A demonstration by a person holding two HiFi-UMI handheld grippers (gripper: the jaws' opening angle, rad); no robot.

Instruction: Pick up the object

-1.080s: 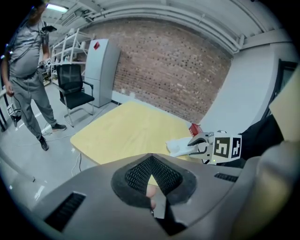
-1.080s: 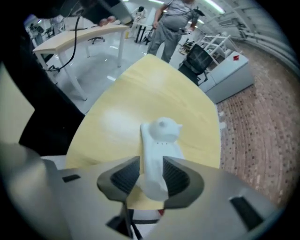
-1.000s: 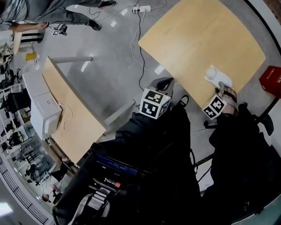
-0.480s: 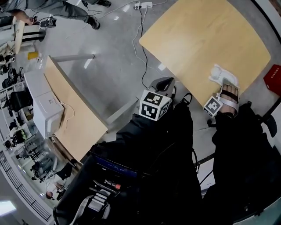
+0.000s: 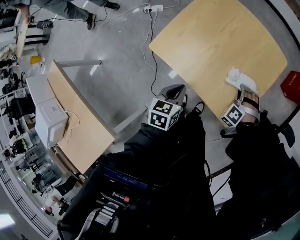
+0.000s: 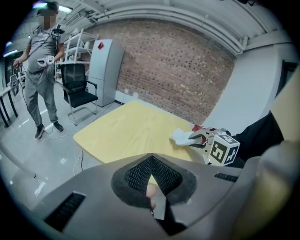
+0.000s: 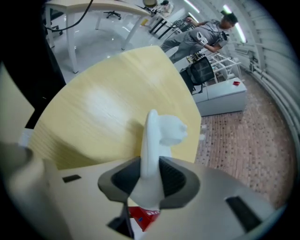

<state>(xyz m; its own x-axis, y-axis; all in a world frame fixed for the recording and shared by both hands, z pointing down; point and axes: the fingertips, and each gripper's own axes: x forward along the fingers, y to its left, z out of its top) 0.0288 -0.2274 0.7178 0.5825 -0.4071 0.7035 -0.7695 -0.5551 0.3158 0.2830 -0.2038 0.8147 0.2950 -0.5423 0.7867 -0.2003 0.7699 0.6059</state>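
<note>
A soft white object lies at the near right edge of the light wooden table. My right gripper reaches onto it from the table edge. In the right gripper view the white object stands up between the dark pads of the right gripper, and both pads press on it. These jaws have just been closing on it. My left gripper hangs off the table's near edge, over the floor. In the left gripper view its pads meet at the tips, so the left gripper is shut on nothing.
A second wooden table with a white box stands at the left. A red box sits on the floor at the right. A cable and power strip lie on the floor beyond the table. A person stands by a black chair.
My right gripper has shifted a little to the right along the table edge and its marker cube has turned. The white object has moved with it. The left gripper has stayed put.
</note>
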